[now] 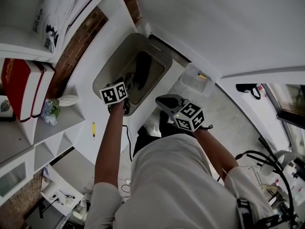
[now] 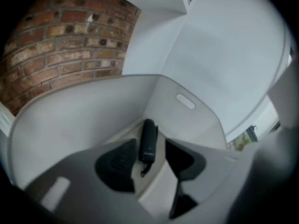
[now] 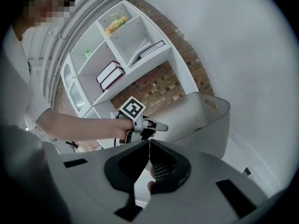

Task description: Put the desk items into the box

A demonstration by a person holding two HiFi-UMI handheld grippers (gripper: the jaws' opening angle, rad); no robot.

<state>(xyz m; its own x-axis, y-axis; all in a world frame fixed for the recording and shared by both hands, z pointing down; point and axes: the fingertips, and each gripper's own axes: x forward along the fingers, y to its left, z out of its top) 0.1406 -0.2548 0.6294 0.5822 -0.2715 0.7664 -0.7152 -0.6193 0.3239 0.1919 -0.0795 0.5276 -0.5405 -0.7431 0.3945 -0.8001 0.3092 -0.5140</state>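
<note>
A white tabletop (image 1: 88,99) is seen from above. At its 9 o'clock side a white shelf (image 1: 43,128) is seen, and red books (image 1: 19,87) are stood on it. A big grey box (image 1: 113,60) is set on the tabletop. The left claw (image 2: 150,162) is held over the box's 7 o'clock edge; its jaws are set apart and nothing is gripped. The right claw (image 3: 149,146) is held at 4 o'clock from the box, shut tip to tip and empty. A black stick-shaped thing (image 2: 148,141) is laid flat inside the box. A small yellow pen (image 1: 93,129) is seen on the tabletop at 7 o'clock from the box.
</note>
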